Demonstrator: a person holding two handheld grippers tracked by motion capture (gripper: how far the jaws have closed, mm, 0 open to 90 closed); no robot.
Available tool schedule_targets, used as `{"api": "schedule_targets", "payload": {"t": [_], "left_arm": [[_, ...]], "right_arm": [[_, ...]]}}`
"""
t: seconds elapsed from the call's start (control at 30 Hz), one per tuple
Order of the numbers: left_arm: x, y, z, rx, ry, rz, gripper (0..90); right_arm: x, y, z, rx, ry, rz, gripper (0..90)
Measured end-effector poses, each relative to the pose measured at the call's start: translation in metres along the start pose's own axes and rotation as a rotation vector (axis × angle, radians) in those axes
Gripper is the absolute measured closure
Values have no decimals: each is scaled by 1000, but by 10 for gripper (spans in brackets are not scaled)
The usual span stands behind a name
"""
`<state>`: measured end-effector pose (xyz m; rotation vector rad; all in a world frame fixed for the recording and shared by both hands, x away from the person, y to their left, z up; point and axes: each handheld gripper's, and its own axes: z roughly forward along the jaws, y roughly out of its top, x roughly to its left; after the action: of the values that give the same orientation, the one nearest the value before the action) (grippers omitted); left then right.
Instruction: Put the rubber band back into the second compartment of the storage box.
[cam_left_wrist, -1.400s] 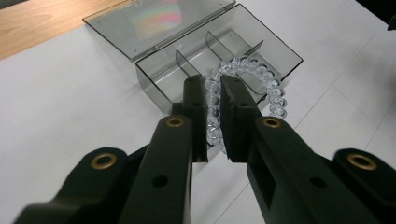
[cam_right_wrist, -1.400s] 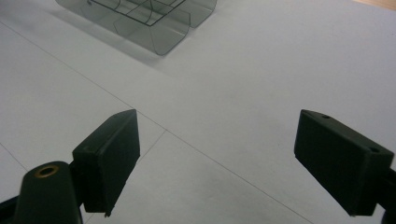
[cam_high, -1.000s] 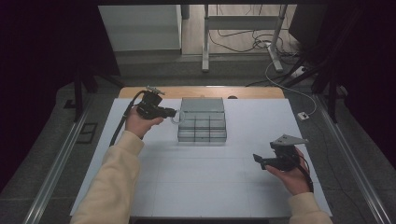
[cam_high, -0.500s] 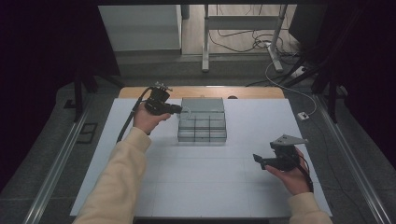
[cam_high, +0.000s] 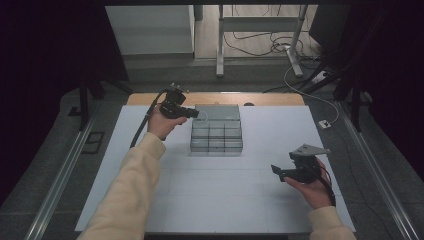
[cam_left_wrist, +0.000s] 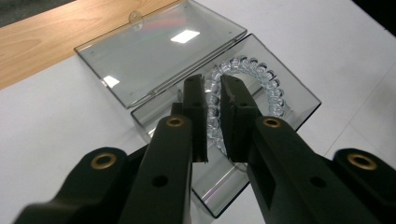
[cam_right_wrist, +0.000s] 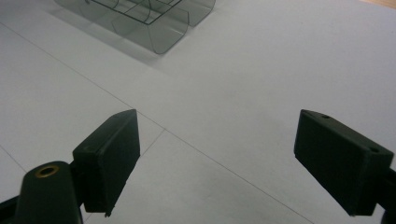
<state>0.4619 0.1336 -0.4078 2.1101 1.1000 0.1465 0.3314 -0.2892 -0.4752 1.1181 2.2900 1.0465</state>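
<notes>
A clear beaded bracelet (cam_left_wrist: 247, 79) lies inside the open far-left compartment of a transparent compartment box (cam_high: 216, 136). The left gripper view shows it as a ring of glassy beads curving along the compartment floor. The near side of the ring passes between the two black jaws of the left gripper (cam_left_wrist: 213, 109), which are clenched on the bead strand with only a narrow gap left between the pads.

The compartment's hinged lid (cam_left_wrist: 159, 51) is folded fully back and lies flat behind the box, reaching towards the bare wooden strip (cam_left_wrist: 56, 37) at the far edge. The box sits on a white tabletop (cam_high: 250, 200), somewhat to the far side of its centre, with its other compartments arranged in rows towards the person.

In the high view, the left gripper (cam_high: 192, 113) is held at the far-left corner of the box, its jaws pointing across the box rim. A black cable (cam_high: 145, 122) trails from it back along the cream sleeve.

The right gripper (cam_high: 278, 172) is held well apart from the box, above the near-right area of the tabletop. Its jaws stand wide apart, released, with nothing between them. The right gripper view shows bare white surface between the jaws and a corner of the box (cam_right_wrist: 159, 23) farther off.
</notes>
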Motion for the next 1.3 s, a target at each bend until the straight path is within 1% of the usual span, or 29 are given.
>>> {"api": "schedule_targets", "payload": {"t": [0.13,0.2,0.3,0.37,0.43,0.53,0.6,0.67,0.7,0.73,0.77,0.8,0.87,0.9,1.1,1.3], "left_arm": [[0,7,3,5,9,9,818],[0,10,5,-1,7,0,818],[0,14,8,10,10,5,818],[0,18,9,9,8,3,818],[-1,21,10,6,14,4,818],[0,26,15,16,21,7,818],[0,28,19,24,14,1,818],[1,30,23,30,25,2,818],[1,31,25,34,22,4,818],[1,31,27,31,21,-5,818],[2,32,29,38,25,0,818],[2,33,31,34,25,-8,818],[3,35,36,41,29,-10,818],[4,37,40,46,32,-11,818],[2,43,49,50,34,-14,818],[-1,47,51,49,33,-7,818]], "right_arm": [[0,0,0,-1,-1,1,144],[0,0,0,1,-2,-1,144],[0,0,0,1,-2,-1,144],[0,-1,1,5,-2,-3,144],[0,0,1,5,-3,-3,144],[-1,-1,0,3,-3,-3,144],[-1,0,0,0,-4,-1,144],[-1,-1,0,-1,-4,0,144],[-1,-1,0,0,-4,0,144],[-1,-1,-1,0,-3,2,144],[-2,-1,-1,2,-5,-1,144],[-2,-1,-1,2,-4,1,144],[-2,-1,-1,0,-4,3,144],[-2,-1,0,0,-4,3,144],[-2,-1,0,4,-3,2,145],[-4,-2,0,3,-5,6,145]]}}
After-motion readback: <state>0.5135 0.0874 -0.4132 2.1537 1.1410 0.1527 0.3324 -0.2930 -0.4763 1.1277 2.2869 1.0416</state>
